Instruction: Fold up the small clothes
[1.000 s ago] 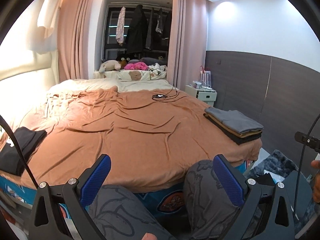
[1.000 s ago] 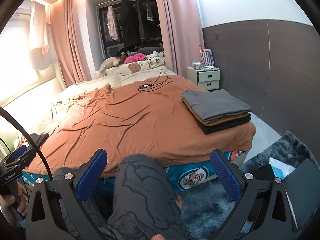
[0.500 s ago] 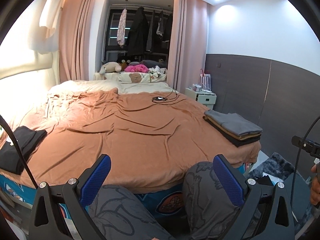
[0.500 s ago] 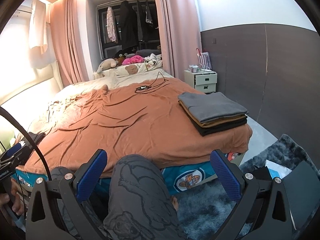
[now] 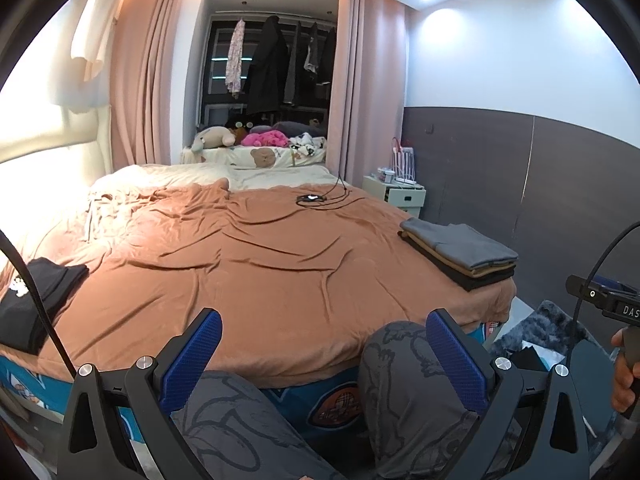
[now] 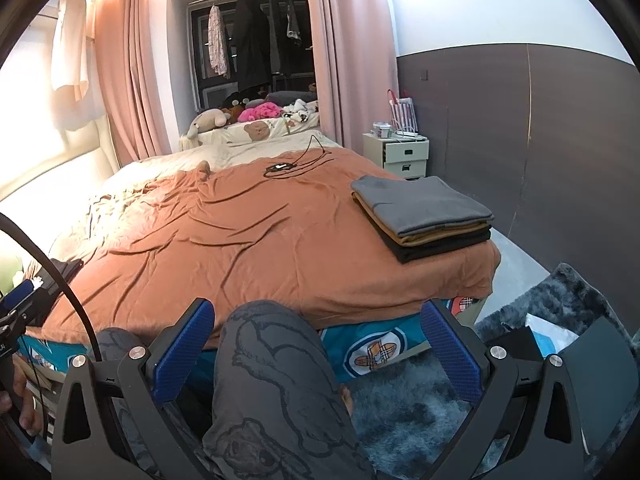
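A stack of folded clothes (image 5: 460,254), grey on top of tan and black, rests on the bed's near right corner and shows closer in the right wrist view as the same stack of folded clothes (image 6: 424,212). A black garment (image 5: 36,304) lies at the bed's left edge. My left gripper (image 5: 323,352) is open and holds nothing, low in front of the bed over a person's knees. My right gripper (image 6: 318,342) is open too, with nothing between its blue pads, above one knee (image 6: 272,344).
A brown sheet (image 5: 240,264) covers the bed, with a black cable and device (image 5: 316,199) at its far side. A white nightstand (image 6: 406,154) stands at the right wall. A grey rug (image 6: 420,408) and dark items (image 6: 592,348) lie on the floor at right.
Both grippers have tilted slightly upward, so the bed and the folded stack sit lower in both views. Both stay open; nothing on the bed has moved.
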